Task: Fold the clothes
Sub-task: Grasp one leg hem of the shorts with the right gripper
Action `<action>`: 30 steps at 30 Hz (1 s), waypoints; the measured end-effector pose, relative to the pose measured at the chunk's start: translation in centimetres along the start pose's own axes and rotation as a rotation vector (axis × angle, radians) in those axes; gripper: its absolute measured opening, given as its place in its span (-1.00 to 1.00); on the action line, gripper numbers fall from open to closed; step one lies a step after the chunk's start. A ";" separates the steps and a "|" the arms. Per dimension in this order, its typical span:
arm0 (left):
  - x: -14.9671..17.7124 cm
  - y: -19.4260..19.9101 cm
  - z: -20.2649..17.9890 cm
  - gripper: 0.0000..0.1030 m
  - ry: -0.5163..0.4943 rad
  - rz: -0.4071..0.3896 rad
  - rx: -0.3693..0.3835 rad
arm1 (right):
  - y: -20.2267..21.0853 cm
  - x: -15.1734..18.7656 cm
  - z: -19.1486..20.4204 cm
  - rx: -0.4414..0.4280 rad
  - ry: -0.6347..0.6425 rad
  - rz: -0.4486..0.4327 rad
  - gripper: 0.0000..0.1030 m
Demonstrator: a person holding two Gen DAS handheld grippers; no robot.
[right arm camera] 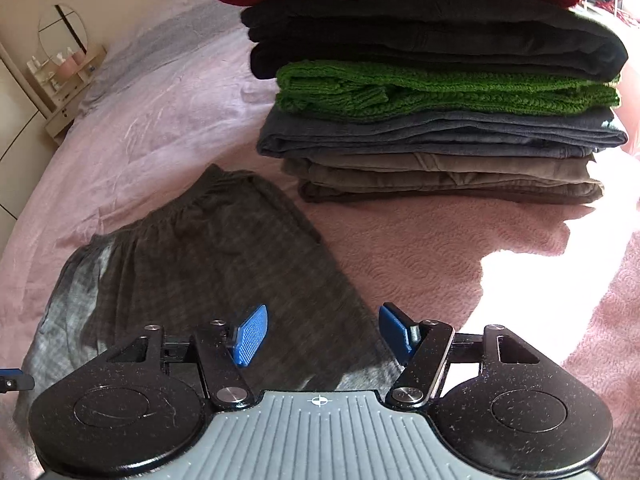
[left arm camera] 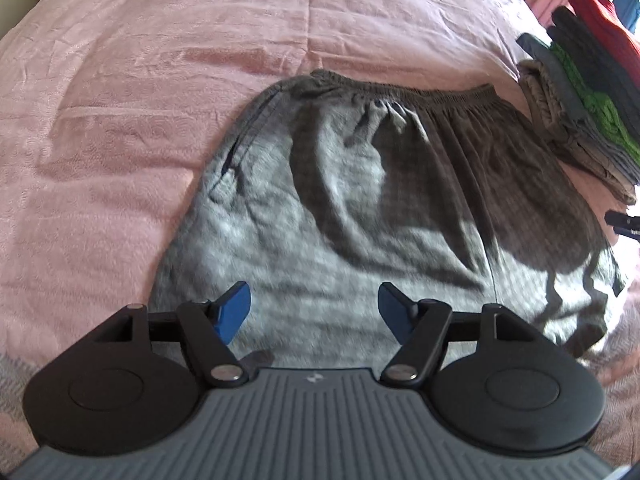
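A pair of grey shorts [left arm camera: 360,208] lies flat on the pink bedspread [left arm camera: 160,60], its elastic waistband at the far side. It also shows in the right wrist view [right arm camera: 208,264]. My left gripper [left arm camera: 314,312] is open and empty, just above the shorts' near hem. My right gripper [right arm camera: 320,332] is open and empty, over the shorts' right edge. The tip of the left gripper shows at the right wrist view's left edge [right arm camera: 14,380].
A tall stack of folded clothes [right arm camera: 432,92] stands on the bed right of the shorts: red on top, then dark, green knit, grey and khaki. It also shows in the left wrist view [left arm camera: 580,92]. A small shelf with a round mirror [right arm camera: 64,60] stands beyond the bed.
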State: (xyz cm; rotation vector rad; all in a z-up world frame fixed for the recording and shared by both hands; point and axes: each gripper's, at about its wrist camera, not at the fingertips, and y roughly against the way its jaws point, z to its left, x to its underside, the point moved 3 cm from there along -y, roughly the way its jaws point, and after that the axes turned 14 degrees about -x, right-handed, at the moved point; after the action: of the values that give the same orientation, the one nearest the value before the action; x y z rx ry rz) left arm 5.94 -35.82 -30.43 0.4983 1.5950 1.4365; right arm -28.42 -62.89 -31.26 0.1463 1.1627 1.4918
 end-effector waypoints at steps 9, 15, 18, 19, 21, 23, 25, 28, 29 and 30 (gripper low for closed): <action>-1.6 -2.1 1.9 0.29 0.072 0.030 0.100 | -1.8 0.0 -4.1 -0.042 -0.013 0.065 -0.05; -1.0 -3.0 2.5 0.29 0.103 0.065 0.145 | -2.6 0.5 -5.5 -0.134 -0.051 0.098 -0.49; -0.7 -3.3 2.8 0.29 0.116 0.079 0.161 | -2.8 0.5 -5.5 -0.155 -0.066 0.103 -0.60; -0.6 -3.3 2.9 0.29 0.119 0.082 0.167 | -2.9 0.5 -5.5 -0.157 -0.075 0.105 -0.99; -0.5 -3.3 3.3 0.28 0.122 0.083 0.173 | -2.9 0.5 -5.2 -0.149 -0.086 0.111 -1.00; -0.4 -3.3 3.8 0.29 0.126 0.083 0.178 | -2.7 0.5 -3.9 -0.087 -0.053 0.110 -1.00; -0.3 -3.3 4.5 0.29 0.131 0.085 0.179 | -2.3 0.3 -2.2 -0.017 -0.027 0.104 -1.00; -0.2 -3.2 5.6 0.29 0.146 0.087 0.188 | -2.0 0.0 2.5 0.113 0.087 0.089 -1.00; -0.2 -3.1 6.1 0.29 0.152 0.088 0.193 | -1.9 -0.1 4.4 0.151 0.132 0.080 -1.00; -0.2 -3.1 6.5 0.28 0.158 0.089 0.199 | -1.9 -0.1 6.5 0.176 0.165 0.067 -1.00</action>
State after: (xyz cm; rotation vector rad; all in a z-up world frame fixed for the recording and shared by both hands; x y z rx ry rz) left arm 12.18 -33.00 -32.71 0.5894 1.8744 1.4192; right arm -22.85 -59.62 -29.37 0.1862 1.4343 1.4802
